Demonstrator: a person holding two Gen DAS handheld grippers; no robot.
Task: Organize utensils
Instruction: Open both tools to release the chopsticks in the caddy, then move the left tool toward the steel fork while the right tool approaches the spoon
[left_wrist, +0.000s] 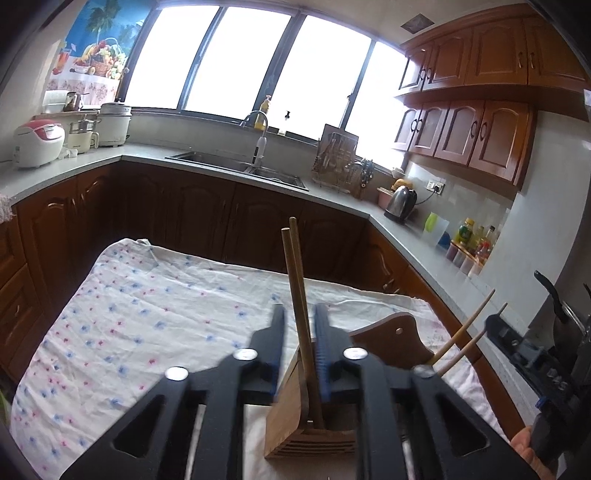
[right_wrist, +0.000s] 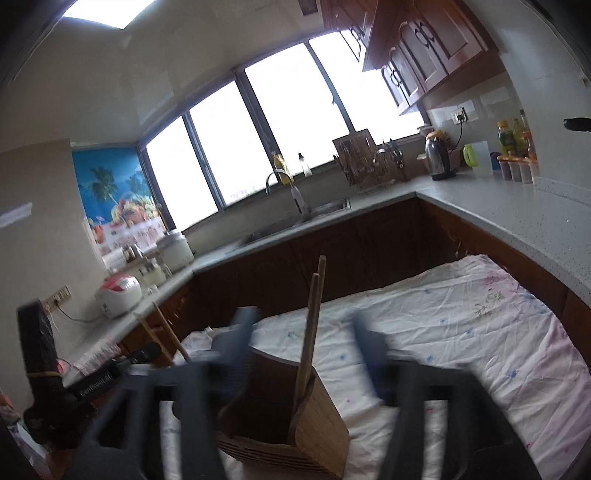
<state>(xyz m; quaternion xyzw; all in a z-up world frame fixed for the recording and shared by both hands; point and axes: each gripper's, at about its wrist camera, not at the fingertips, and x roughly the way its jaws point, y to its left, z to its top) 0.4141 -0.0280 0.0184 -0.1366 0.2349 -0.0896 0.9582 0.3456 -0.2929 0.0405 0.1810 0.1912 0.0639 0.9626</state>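
Note:
A wooden utensil holder (left_wrist: 295, 428) stands on the floral cloth (left_wrist: 147, 314); it also shows in the right wrist view (right_wrist: 295, 424). My left gripper (left_wrist: 299, 325) has its jaws narrowly apart on either side of a pair of brown chopsticks (left_wrist: 295, 280) that stand in the holder; I cannot tell whether the pads press them. A second, lighter pair of chopsticks (left_wrist: 465, 332) leans out to the right. My right gripper (right_wrist: 306, 332) is open wide around the holder, blurred, with a chopstick pair (right_wrist: 314, 325) standing between its jaws. The right gripper's body (left_wrist: 546, 354) shows at the left view's right edge.
The cloth-covered table (right_wrist: 461, 332) stands in a kitchen. Dark wooden cabinets (left_wrist: 184, 210) and a grey counter with a sink (left_wrist: 236, 166) lie beyond it. A kettle (left_wrist: 400, 203), a dish rack (left_wrist: 336, 162), bottles (left_wrist: 472, 240) and rice cookers (left_wrist: 37, 144) stand on the counter.

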